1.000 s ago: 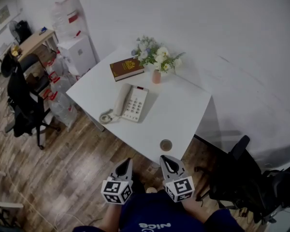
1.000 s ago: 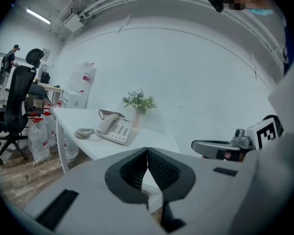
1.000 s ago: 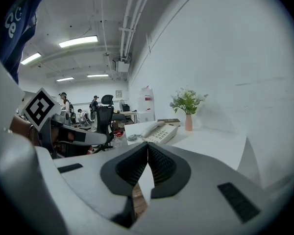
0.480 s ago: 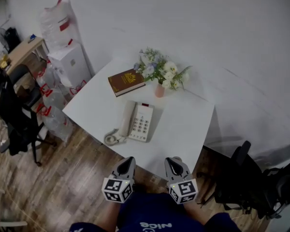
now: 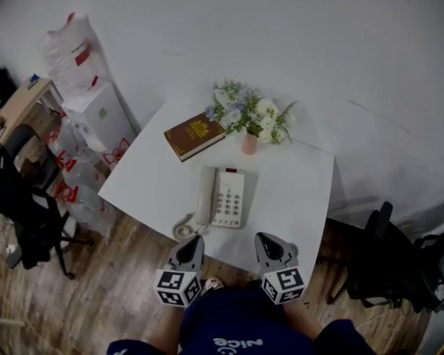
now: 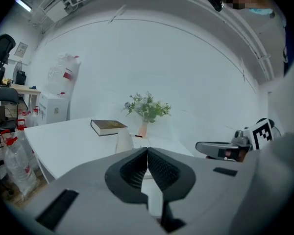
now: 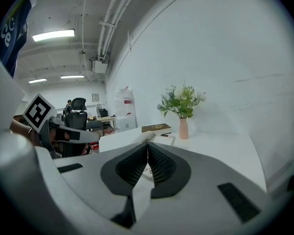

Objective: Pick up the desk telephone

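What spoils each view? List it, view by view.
Head view: dim, with dark corners, yet the phone reads clearly. Left gripper view: fisheye bows the wall, and a black rim rings the picture. Right gripper view: same bowing, and the lamp glares.

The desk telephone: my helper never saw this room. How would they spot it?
Find the white table by the wall. On its near half, before the brown hardcover book and pink flower vase, lies the white desk telephone. Only it has a keypad and coiled cord.
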Demonstrator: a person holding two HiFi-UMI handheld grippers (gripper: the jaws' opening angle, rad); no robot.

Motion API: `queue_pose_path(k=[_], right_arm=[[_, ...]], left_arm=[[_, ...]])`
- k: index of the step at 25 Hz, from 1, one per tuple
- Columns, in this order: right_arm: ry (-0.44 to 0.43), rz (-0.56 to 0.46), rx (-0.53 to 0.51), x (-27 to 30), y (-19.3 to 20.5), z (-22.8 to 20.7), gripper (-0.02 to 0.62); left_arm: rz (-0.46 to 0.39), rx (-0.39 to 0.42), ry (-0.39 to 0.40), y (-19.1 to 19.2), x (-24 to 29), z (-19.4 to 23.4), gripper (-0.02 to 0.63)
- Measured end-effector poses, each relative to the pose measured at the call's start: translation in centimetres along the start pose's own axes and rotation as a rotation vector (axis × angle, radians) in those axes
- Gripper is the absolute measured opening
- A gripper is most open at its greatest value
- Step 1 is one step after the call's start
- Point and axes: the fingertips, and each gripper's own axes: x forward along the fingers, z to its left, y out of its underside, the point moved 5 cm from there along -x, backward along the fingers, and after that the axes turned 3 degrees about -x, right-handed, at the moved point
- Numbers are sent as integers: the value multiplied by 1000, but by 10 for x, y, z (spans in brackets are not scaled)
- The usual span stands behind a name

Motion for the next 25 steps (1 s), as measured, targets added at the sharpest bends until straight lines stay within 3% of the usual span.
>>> queue_pose_path(k=[10, 16, 23, 25], right_arm=[[43, 10, 28, 21, -8, -20, 23], [2, 29, 48, 38, -22, -32, 23], [-64, 101, 194, 55, -15, -38, 25], [-72, 106, 240, 59, -14, -41, 29]], left_arm=[[14, -39, 6, -10, 23, 18, 17], [53, -33, 23, -22, 39, 16, 17], [102, -90, 40, -29, 59, 31, 18], [116, -124, 59, -30, 65, 35, 45]])
